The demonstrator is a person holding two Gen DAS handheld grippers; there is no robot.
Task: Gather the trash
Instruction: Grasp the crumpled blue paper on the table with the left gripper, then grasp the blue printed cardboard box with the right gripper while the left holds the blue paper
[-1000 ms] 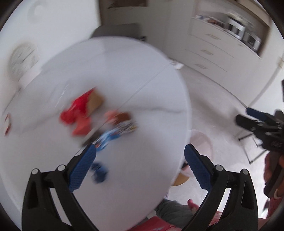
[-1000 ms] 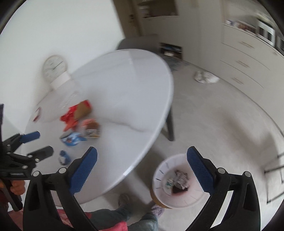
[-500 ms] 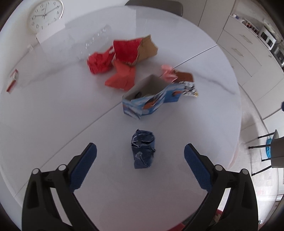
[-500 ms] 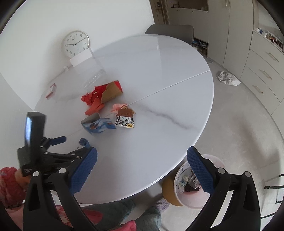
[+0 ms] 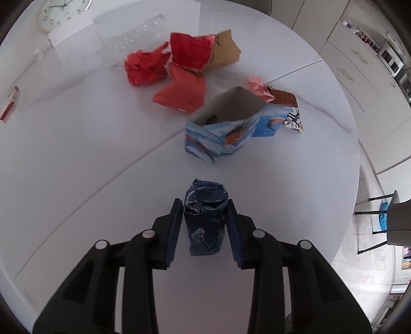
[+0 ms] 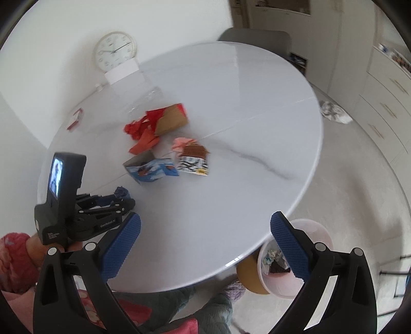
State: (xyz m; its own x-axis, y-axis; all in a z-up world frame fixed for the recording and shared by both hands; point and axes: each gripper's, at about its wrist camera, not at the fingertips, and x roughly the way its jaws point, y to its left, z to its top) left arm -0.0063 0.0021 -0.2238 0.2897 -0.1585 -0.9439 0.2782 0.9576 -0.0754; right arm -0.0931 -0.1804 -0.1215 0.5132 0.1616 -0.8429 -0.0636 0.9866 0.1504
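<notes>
My left gripper (image 5: 204,205) is shut on a crumpled dark blue wrapper (image 5: 205,218) on the white round table (image 5: 77,144); it also shows from the side in the right wrist view (image 6: 123,196). Beyond it lie a torn blue carton (image 5: 226,131), red paper scraps (image 5: 164,69) with a brown bag (image 5: 226,51), a pink crumple (image 5: 257,87) and a black-and-white wrapper (image 5: 292,119). My right gripper (image 6: 205,246) is open and empty, held high over the table's near edge. A pink bin (image 6: 318,282) with trash stands on the floor below it.
A clear plastic bottle (image 5: 138,38), a white clock (image 5: 61,10) and a small red-and-white box (image 5: 10,105) sit at the table's far side. White cabinets (image 6: 385,84) line the right wall. A crumpled bag (image 6: 334,113) lies on the floor.
My left gripper has moved down onto the dark blue wrapper and closed on it. My right gripper has shifted a little, staying open above the table edge.
</notes>
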